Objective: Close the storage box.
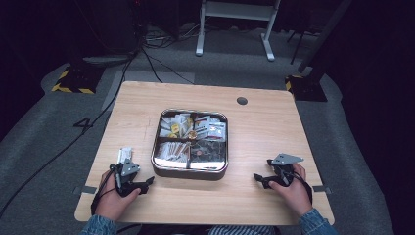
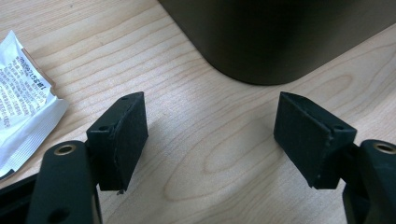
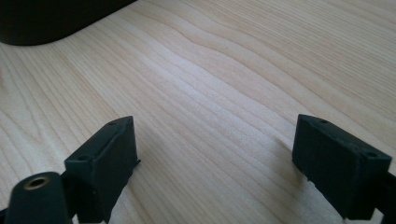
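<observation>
A: Start at the left. What lies by the left gripper (image 1: 143, 185)?

B: A white sachet (image 1: 124, 155) lies flat on the worktop (image 1: 264, 127), just beyond that gripper. Its long axis runs away from the person, tilted a little to the right. In the left gripper view the sachet (image 2: 25, 102) is cut off by the left edge, and its small print is too fine to read.

A: And the fingers?

B: Set wide, with only bare wood between them. They point towards the tray (image 1: 190, 171), whose dark rounded corner (image 2: 261, 42) stands straight ahead, near but not touching.

A: What is in the tray?

B: It is a square metal tray with compartments, in the middle of the worktop between the two hands. The far compartments hold pale packets with some yellow; the near ones are darker, and I cannot make out the contents.

A: Now the right side.

B: The right gripper (image 1: 261, 178) rests on the worktop with a hand over it, pointing left towards the tray and well apart from it. In the right gripper view its fingers (image 3: 105, 161) stand wide over bare wood, and the tray (image 3: 42, 18) shows as a dark shape at the upper left corner, cut off by the frame.
</observation>
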`<control>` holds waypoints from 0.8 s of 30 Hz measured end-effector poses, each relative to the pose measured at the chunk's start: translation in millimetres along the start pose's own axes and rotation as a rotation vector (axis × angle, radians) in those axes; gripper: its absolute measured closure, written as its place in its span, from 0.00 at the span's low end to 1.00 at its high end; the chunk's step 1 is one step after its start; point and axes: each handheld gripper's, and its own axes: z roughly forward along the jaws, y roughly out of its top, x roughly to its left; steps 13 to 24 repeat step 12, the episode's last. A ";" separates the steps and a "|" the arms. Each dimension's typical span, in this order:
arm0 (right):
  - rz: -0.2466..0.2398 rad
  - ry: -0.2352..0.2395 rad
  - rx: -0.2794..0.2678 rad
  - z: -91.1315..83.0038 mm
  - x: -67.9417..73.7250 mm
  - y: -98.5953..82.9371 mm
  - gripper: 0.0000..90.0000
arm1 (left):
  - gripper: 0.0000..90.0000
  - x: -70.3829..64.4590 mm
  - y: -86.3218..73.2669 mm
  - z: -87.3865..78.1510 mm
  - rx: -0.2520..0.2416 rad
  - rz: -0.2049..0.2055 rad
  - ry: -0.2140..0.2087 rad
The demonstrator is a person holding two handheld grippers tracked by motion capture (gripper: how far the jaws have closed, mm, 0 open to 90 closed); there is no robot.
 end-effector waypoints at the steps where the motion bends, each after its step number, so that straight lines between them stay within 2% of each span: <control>1: 0.000 0.000 0.000 0.0 0.1 0.0 0.16 | 0.29 0.0 0.0 0.0 0.000 0.000 0.000; 9: -0.013 0.008 0.008 0.6 0.4 0.3 0.12 | 0.29 0.0 0.0 0.0 0.000 0.000 0.000; 24: -0.014 0.010 0.008 0.7 0.4 0.3 0.12 | 0.29 0.0 0.0 0.0 0.000 0.001 0.001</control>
